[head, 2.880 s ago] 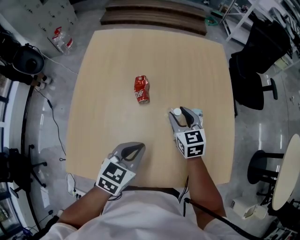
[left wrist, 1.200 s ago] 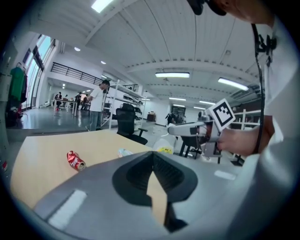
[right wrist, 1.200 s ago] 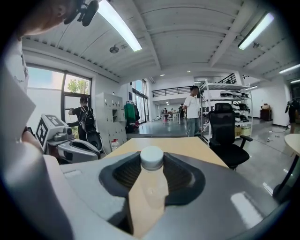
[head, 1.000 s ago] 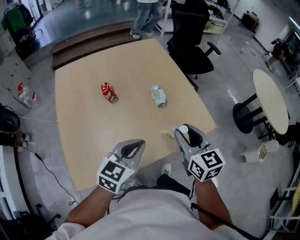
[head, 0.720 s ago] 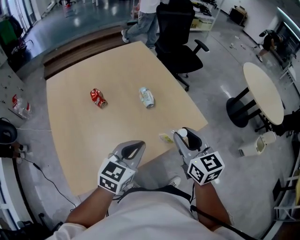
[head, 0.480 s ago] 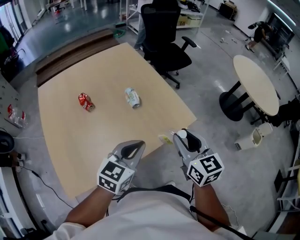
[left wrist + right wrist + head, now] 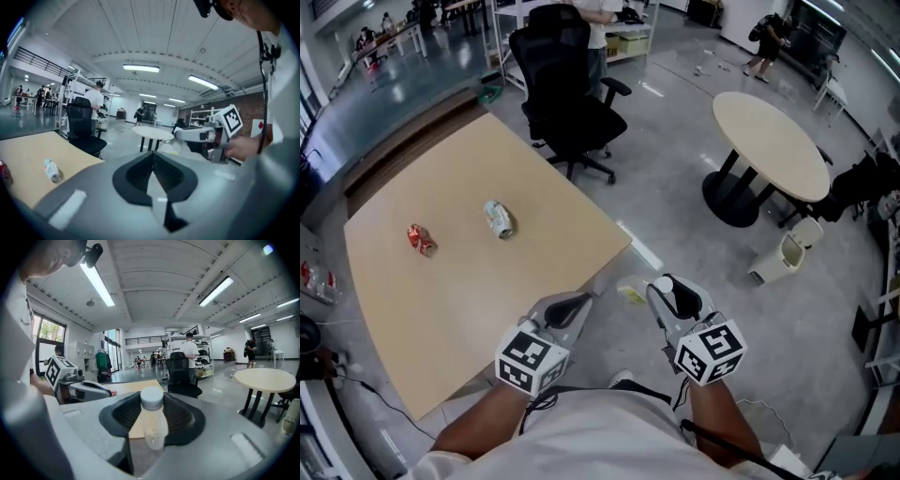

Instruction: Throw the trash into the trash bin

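My right gripper is shut on a clear plastic bottle with a white cap. The bottle stands upright between the jaws in the right gripper view. In the head view its crumpled body sticks out to the left of the jaws, over grey floor just off the table corner. My left gripper is shut with nothing in it, level with the right one. A small white trash bin stands on the floor to the right. A crushed red can and a squashed pale bottle lie on the wooden table.
A black office chair stands past the table's far corner. A round table on a black pedestal is beyond the bin. People stand by shelves at the far end of the room. Grey floor lies between me and the bin.
The view has swung right, away from the table. Both grippers have moved off the table edge and over the floor. The bottle stays in the right gripper, and the bin has come closer.
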Demonstrator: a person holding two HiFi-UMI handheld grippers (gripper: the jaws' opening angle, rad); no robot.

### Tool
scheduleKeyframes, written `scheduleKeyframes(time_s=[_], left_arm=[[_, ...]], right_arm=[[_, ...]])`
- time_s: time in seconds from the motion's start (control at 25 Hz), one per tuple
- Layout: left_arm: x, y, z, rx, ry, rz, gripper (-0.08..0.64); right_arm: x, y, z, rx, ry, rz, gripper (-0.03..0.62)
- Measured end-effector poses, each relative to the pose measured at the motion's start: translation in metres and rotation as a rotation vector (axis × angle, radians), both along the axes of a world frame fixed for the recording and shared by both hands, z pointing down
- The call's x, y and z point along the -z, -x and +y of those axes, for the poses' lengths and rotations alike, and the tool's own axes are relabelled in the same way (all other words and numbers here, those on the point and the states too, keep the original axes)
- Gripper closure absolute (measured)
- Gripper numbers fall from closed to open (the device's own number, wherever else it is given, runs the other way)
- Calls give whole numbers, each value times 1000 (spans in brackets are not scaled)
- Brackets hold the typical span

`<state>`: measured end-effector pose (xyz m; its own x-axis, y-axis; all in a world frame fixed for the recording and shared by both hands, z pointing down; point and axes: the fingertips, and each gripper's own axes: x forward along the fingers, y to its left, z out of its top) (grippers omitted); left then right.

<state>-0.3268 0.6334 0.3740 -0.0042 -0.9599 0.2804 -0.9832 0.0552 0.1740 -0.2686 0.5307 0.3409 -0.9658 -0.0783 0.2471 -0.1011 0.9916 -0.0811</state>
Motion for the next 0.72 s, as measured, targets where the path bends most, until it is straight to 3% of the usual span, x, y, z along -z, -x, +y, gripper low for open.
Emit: scheduleKeyframes(time_s=[0.36, 0.72], left_arm=[[5, -72, -89, -165, 0, -29, 552], [7, -157, -152, -394, 3, -69, 552]], right_arm=[[1, -98, -75, -170, 6, -17, 446], [6, -195, -120, -382, 17, -57, 446]])
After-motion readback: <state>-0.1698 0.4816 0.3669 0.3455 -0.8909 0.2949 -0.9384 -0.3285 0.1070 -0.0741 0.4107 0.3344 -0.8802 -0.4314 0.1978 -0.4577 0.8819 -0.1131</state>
